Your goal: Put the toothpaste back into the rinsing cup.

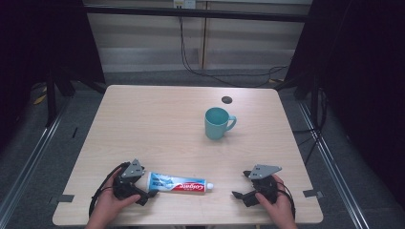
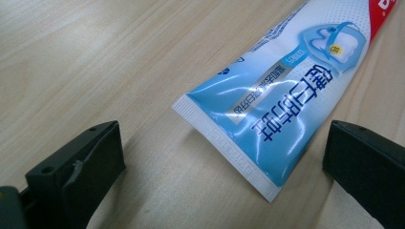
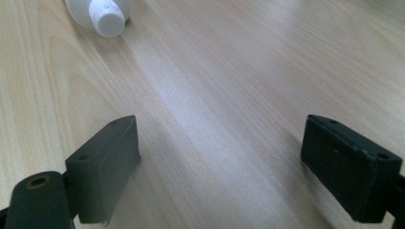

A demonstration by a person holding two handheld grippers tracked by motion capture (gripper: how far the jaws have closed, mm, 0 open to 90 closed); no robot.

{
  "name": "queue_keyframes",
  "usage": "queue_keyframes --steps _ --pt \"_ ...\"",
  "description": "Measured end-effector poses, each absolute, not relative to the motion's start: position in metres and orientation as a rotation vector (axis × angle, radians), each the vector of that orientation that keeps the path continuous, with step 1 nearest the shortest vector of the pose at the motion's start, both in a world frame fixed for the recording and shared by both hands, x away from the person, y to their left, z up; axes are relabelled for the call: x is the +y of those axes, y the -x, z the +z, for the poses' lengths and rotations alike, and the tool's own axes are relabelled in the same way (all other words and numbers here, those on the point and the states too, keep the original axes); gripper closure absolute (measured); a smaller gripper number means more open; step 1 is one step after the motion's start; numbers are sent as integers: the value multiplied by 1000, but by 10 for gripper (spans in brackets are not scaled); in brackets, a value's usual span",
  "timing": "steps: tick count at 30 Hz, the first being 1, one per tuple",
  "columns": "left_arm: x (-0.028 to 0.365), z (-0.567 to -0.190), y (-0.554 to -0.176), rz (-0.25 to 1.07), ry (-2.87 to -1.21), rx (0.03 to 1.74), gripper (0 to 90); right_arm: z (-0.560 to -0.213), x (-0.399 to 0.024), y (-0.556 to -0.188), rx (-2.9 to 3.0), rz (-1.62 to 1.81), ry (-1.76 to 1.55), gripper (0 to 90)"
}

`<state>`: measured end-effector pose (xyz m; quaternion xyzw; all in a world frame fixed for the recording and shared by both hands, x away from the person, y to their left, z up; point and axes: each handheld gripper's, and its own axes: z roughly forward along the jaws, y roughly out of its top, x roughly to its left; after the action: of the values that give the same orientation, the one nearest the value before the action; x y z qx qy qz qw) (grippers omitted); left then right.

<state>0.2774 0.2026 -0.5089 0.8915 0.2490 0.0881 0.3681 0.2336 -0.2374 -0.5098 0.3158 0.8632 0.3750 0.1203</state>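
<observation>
**Both grippers wide, tube lying between them**

Left gripper [image 1: 145,194]: low on the table [image 1: 157,124], held in the person's left hand [image 1: 109,206], jaws pointing toward the tube [image 1: 177,182]. Jaws stand wide apart with nothing pressed between them. In the left gripper view the tube's crimped flat end [image 2: 224,145] lies just ahead of the jaws and within the gap's width, nearer the right jaw than the left; neither pad touches it. The tube runs away from the gripper, up and to the right in that view, flat on the wood, blue and white with a red band farther along.

Right gripper [image 1: 244,185]: also low over the table, in the right hand [image 1: 277,205], jaws aimed toward the tube's cap end. Jaws wide, bare wood between them. In the right gripper view the white cap [image 3: 108,20] sits well ahead of the jaws, off to the left of the left jaw's line. Clear gap between cap and gripper; no contact.

Tube position overall: lies lengthwise between the two grippers, flat end just beside the left one, cap pointing at the right one.

Mug [image 1: 217,123]: teal, upright, handle turned to the right in the high view. Stands well beyond both grippers, farther up the table, nearer the right gripper's side.
</observation>
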Motion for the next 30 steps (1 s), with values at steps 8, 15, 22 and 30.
queue_keyframes --steps 8,15,22,30 --pt "199 -502 -280 199 -2359 638 24 -510 -237 -234 2522 1096 -922 123" --pt "185 -484 -284 184 -2552 536 155 -510 -237 -234 2522 1095 -922 123" --pt "155 -470 -290 176 -2782 348 185 -510 -237 -234 2522 1096 -922 122" --pt "132 -469 -297 134 -2872 266 188 -510 -237 -234 2522 1096 -922 122"
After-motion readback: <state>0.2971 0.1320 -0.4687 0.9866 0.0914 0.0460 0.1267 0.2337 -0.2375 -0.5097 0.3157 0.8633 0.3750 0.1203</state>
